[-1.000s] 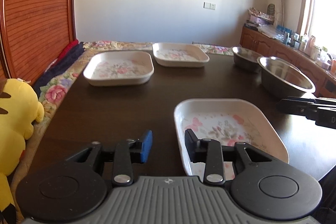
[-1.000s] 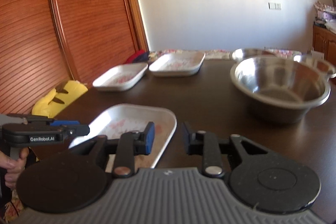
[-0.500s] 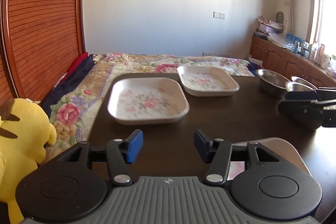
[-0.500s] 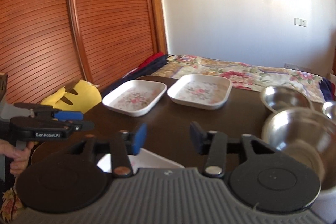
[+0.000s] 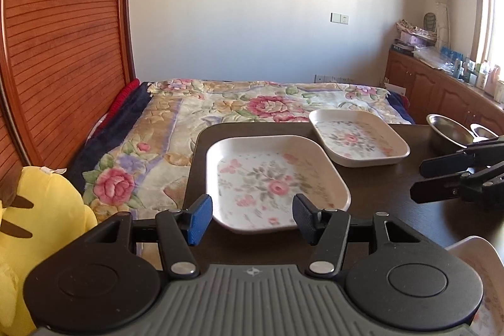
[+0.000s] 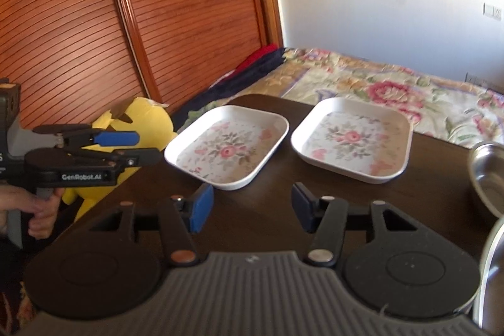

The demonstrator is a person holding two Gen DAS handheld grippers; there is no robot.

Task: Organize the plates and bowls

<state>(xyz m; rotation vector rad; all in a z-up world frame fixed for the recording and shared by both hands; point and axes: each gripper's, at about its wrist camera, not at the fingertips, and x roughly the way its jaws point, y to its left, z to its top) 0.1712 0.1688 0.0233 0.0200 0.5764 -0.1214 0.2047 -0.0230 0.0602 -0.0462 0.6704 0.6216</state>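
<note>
My left gripper [image 5: 250, 219] is right in front of me with its jaws apart and nothing in them; they have just been opening. My right gripper [image 6: 250, 210] is the same, jaws apart and empty after opening just now. Just past the left gripper, at 12 o'clock, sits the near flower plate [image 5: 274, 175] flat on the dark table [image 5: 393, 188]. The far flower plate [image 5: 359, 137] lies a bit beyond it at 1 o'clock, close beside it but not touching. Low at 4 o'clock I see the edge of a third plate [image 5: 472, 254]. A steel bowl [image 5: 447, 133] stands farther off at 2 o'clock. I think I should pick up the near flower plate next and stack it with another plate. The plate rim is thin and smooth, so it may slip if I pinch only a little of it. It also sits near the table edge by the bed [image 5: 252, 106], so a push could tip it off. My two grippers are close, so they could bump.
</note>
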